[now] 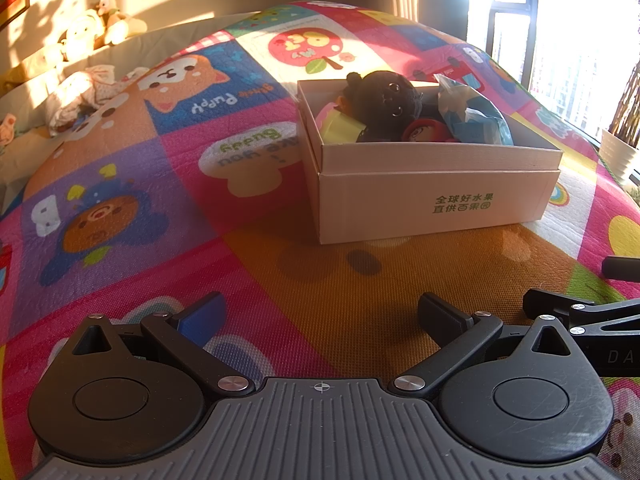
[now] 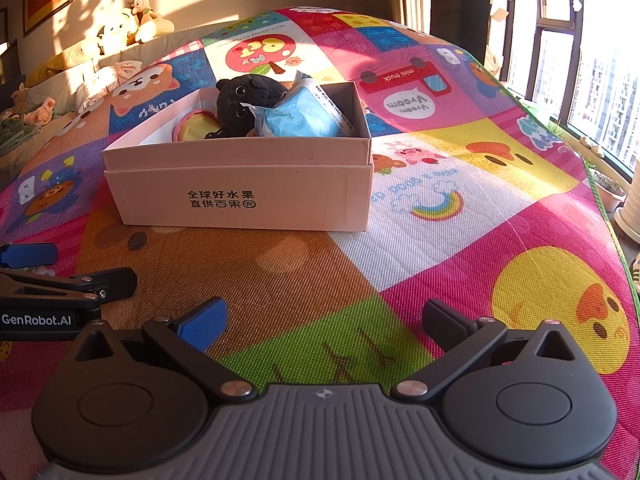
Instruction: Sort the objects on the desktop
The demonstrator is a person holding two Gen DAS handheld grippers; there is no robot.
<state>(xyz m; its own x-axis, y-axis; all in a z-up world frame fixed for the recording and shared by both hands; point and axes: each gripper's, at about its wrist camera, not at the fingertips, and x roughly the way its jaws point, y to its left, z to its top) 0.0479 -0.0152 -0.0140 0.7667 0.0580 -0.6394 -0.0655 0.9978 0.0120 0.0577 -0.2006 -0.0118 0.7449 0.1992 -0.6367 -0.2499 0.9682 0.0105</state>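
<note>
while both tongs (image 1: 320, 318) (image 2: 324, 322) gape, toys fill the box (image 1: 432, 200).

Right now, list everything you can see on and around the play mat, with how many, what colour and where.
Cardboard box: one, pale pink-white with printed characters, open, on the mat ahead of both tongs.
Plush toy: one, black, in the box, rising above its rim.
Packet: one, light blue, in the box beside the plush.
Round item: one, pink and yellow, in the box's left part.
Red round item: one, partly hidden under the plush.
Play mat: one, multicoloured cartoon panels, under everything.
Stuffed animals: several, cream, far left by the wall.
Crumpled cloth: pale, at the mat's far left edge.
Left tongs: open, empty.
Right tongs: open, empty.
</note>
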